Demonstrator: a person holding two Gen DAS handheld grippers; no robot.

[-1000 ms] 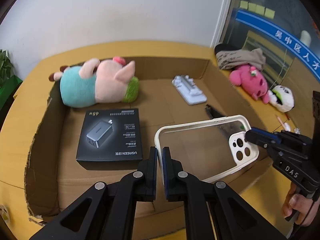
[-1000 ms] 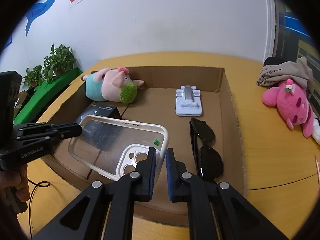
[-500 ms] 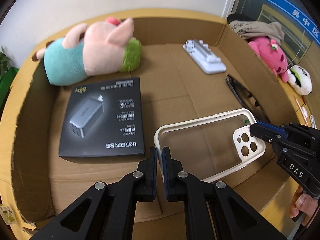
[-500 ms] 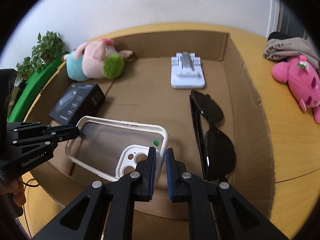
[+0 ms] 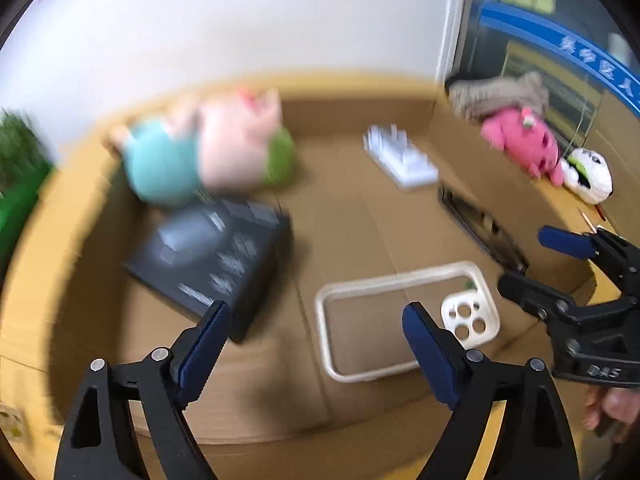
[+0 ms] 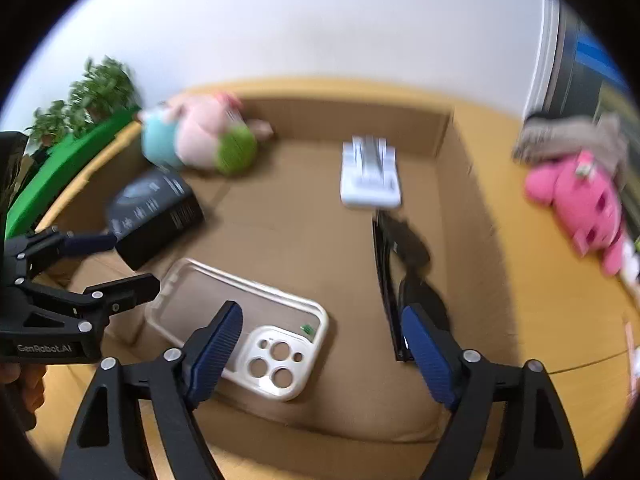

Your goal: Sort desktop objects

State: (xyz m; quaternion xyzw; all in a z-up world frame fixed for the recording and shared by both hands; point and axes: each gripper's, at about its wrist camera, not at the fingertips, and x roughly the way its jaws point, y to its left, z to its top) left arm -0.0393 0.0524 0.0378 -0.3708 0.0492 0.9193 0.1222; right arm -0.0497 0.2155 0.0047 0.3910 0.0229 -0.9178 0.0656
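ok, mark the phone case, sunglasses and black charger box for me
phone case (image 6: 256,320): right wrist view, clear back panel.
sunglasses (image 6: 414,246): right wrist view, far lens.
black charger box (image 5: 212,252): left wrist view, printed top face.

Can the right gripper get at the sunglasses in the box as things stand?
Probably yes. The right gripper is open and holds nothing, and the sunglasses lie uncovered on the box floor near its right finger. The phone case lies apart to the left. The box wall beside them may crowd the approach.

Yellow table (image 6: 532,280) carries the cardboard box (image 6: 460,184), pink plush (image 6: 580,200), grey cloth (image 6: 572,136)
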